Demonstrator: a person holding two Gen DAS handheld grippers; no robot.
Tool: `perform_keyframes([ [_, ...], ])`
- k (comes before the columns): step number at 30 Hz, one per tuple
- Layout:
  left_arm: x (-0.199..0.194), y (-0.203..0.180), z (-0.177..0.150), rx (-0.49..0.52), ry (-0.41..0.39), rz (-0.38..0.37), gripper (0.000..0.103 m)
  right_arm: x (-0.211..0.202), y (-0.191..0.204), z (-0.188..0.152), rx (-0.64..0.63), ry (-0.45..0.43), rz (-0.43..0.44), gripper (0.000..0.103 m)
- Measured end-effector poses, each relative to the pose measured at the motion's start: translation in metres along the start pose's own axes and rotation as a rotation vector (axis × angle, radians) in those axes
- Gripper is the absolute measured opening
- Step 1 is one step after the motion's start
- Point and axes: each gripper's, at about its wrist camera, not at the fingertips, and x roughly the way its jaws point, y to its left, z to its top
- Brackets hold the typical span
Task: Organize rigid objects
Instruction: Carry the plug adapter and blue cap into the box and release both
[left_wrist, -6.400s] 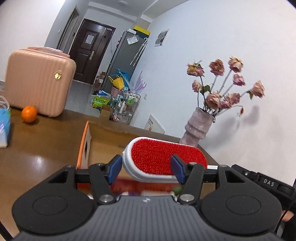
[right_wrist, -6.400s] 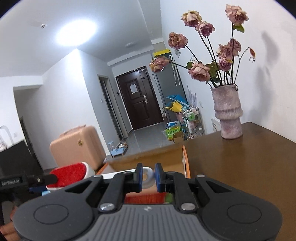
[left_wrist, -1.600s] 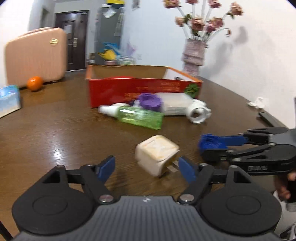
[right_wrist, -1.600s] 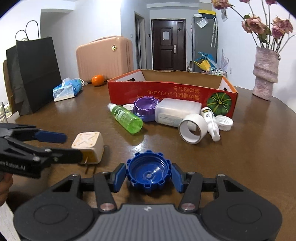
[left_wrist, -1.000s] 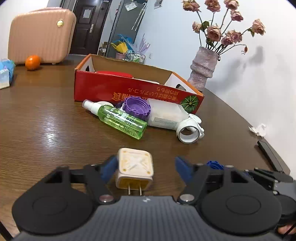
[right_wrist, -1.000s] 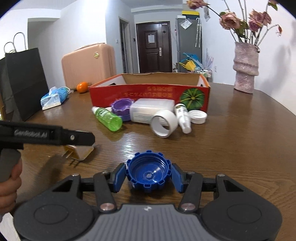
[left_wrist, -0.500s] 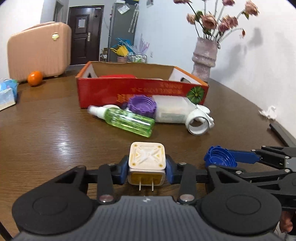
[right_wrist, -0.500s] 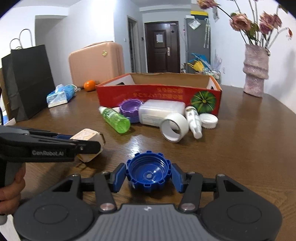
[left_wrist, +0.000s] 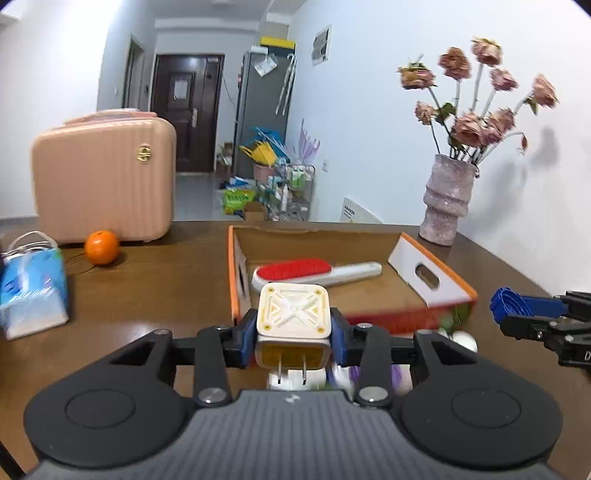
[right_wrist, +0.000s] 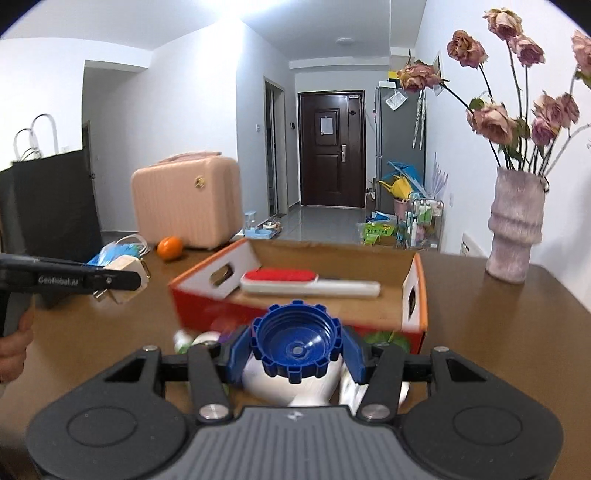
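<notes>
In the left wrist view, the left gripper (left_wrist: 293, 341) at lower centre pinches a cream plug adapter (left_wrist: 293, 316) between its blue pads, the two prongs pointing toward the camera. Its jaws closed on the adapter within the last second. Beyond it, mid-frame, the red cardboard box (left_wrist: 434, 275) sits open on the wooden table (left_wrist: 155, 288) with a red-faced lint brush (left_wrist: 314, 271) lying inside. At the right edge, the right gripper (left_wrist: 517, 308) carries a blue bottle cap (left_wrist: 508, 302).

In the right wrist view, the right gripper (right_wrist: 295, 350) at lower centre clamps the blue bottle cap (right_wrist: 295, 343), open side facing the camera. The box (right_wrist: 207, 275) lies just behind, the brush (right_wrist: 306, 282) in it. At the left edge, the left gripper (right_wrist: 122, 282) holds the adapter (right_wrist: 127, 269) clear of the table.
</notes>
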Motion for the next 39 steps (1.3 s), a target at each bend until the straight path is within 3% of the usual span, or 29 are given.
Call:
perform_keyframes([
  [5, 0.080, 0.010, 0.045, -0.025, 0.136, -0.041, 0.039, 0.066, -0.035, 0.043, 0.016, 0.054, 0.006, 0.052],
  [9, 0.150, 0.009, 0.058, 0.025, 0.261, 0.008, 0.039, 0.138, -0.065, 0.066, 0.035, 0.171, -0.059, 0.052],
  [15, 0.201, 0.013, 0.050, 0.047, 0.352, 0.044, 0.039, 0.227, -0.072, 0.067, -0.077, 0.337, -0.135, 0.052],
  [18, 0.208, 0.003, 0.048, 0.115, 0.353, 0.065, 0.040, 0.255, -0.070, 0.063, -0.109, 0.404, -0.146, 0.052],
  [20, 0.208, 0.004, 0.048, 0.108, 0.350, 0.063, 0.043, 0.268, -0.072, 0.061, -0.107, 0.459, -0.137, 0.052],
  [23, 0.207, 0.009, 0.050, 0.098, 0.348, 0.066, 0.044, 0.266, -0.068, 0.063, -0.109, 0.444, -0.155, 0.071],
  [27, 0.185, 0.019, 0.061, 0.038, 0.307, 0.067, 0.048, 0.247, -0.068, 0.072, -0.107, 0.377, -0.152, 0.071],
  [29, 0.168, 0.019, 0.067, 0.031, 0.273, 0.076, 0.059, 0.228, -0.070, 0.080, -0.073, 0.334, -0.134, 0.072],
  [35, 0.085, 0.017, 0.068, 0.024, 0.110, 0.118, 0.077, 0.154, -0.068, 0.090, -0.053, 0.221, -0.118, 0.079],
  [39, 0.023, 0.014, 0.049, -0.013, 0.007, 0.139, 0.085, 0.099, -0.061, 0.080, -0.024, 0.132, -0.094, 0.081],
])
